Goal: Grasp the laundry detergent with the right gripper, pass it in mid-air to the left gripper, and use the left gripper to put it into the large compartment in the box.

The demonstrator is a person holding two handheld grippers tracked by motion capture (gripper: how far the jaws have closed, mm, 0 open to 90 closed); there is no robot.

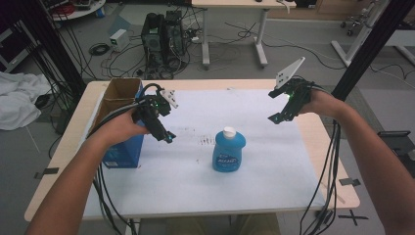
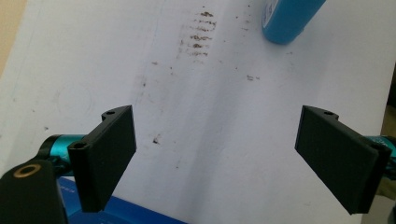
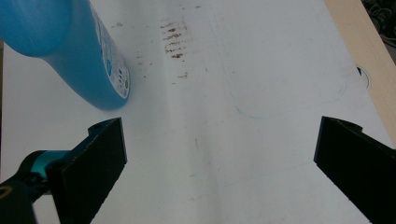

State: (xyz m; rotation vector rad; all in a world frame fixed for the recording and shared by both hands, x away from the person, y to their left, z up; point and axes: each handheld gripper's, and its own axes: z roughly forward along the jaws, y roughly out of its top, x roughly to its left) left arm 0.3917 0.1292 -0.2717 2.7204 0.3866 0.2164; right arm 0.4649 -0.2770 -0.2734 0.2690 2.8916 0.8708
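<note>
Bottle: blue bottle [image 1: 228, 155] with white cap, upright on the white sheet [image 1: 186, 176], near the middle of the table [image 1: 68, 142], untouched by either gripper.
Bottle, left gripper view: lower blue body [image 2: 287, 18] at the top edge, well beyond the jaws.
Bottle, right gripper view: blue body with label [image 3: 70, 51] at upper left, above and apart from the left-hand jaw.
Left gripper: left gripper [image 1: 166, 133] held above the sheet, just left of the bottle, near but apart from it.
Left gripper state: released; jaws spread wide, bare sheet between them, nothing grasped [image 2: 215, 154].
Right gripper: right gripper [image 1: 280, 105] raised above the far right part of the sheet, well apart from the bottle.
Right gripper state: released; jaws spread wide, bare sheet between them, nothing grasped [image 3: 219, 163].
Box: open cardboard box [image 1: 120, 122] with blue sides, at the left edge of the table, just beside the left hand [image 1: 122, 128].
Sheet marks: brown smudges [image 1: 205, 141] just left of the bottle; same smudges in the left gripper view [image 2: 198, 37] and the right gripper view [image 3: 173, 37].
Cables: black cables [image 1: 323, 186] hanging from both grippers toward the near table edge.
</note>
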